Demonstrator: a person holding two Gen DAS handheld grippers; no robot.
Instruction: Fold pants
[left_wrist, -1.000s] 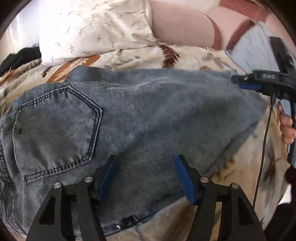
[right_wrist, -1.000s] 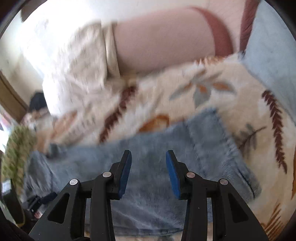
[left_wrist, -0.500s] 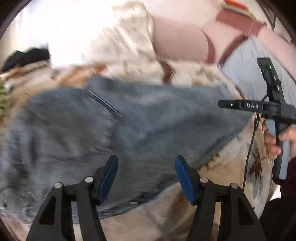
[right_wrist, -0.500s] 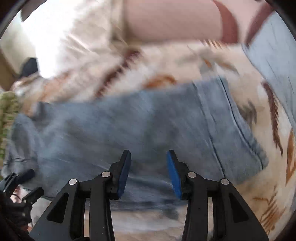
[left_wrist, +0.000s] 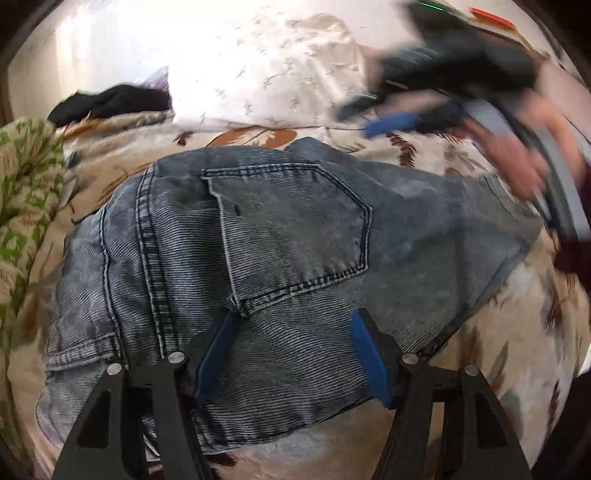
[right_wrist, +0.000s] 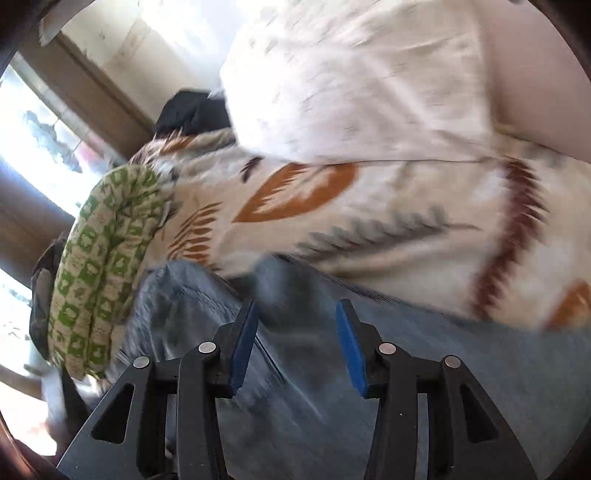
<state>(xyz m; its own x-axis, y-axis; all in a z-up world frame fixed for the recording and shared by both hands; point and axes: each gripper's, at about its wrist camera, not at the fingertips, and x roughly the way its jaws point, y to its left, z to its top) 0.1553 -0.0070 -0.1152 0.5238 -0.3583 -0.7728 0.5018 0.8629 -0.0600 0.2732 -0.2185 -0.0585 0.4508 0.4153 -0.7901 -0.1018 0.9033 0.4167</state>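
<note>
Folded grey-blue jeans (left_wrist: 280, 251) lie on the patterned bedspread (left_wrist: 517, 332), back pocket (left_wrist: 295, 225) up. My left gripper (left_wrist: 291, 325) is open and empty just above the jeans' near part, below the pocket. My right gripper (right_wrist: 297, 314) is open and empty over the jeans (right_wrist: 332, 406), blurred by motion. It also shows in the left wrist view (left_wrist: 391, 122), blurred, above the jeans' far right end, held by a hand (left_wrist: 517, 162).
A white patterned pillow (left_wrist: 266, 77) and a black cloth (left_wrist: 114, 99) lie at the back. A green-and-cream blanket (left_wrist: 26, 177) is bunched at the left, also in the right wrist view (right_wrist: 99, 258). A window (right_wrist: 33, 125) is far left.
Both grippers swung left over the jeans, staying open. The right gripper rose and moved across toward the waistband end; the pocket now sits centred in the left wrist view.
</note>
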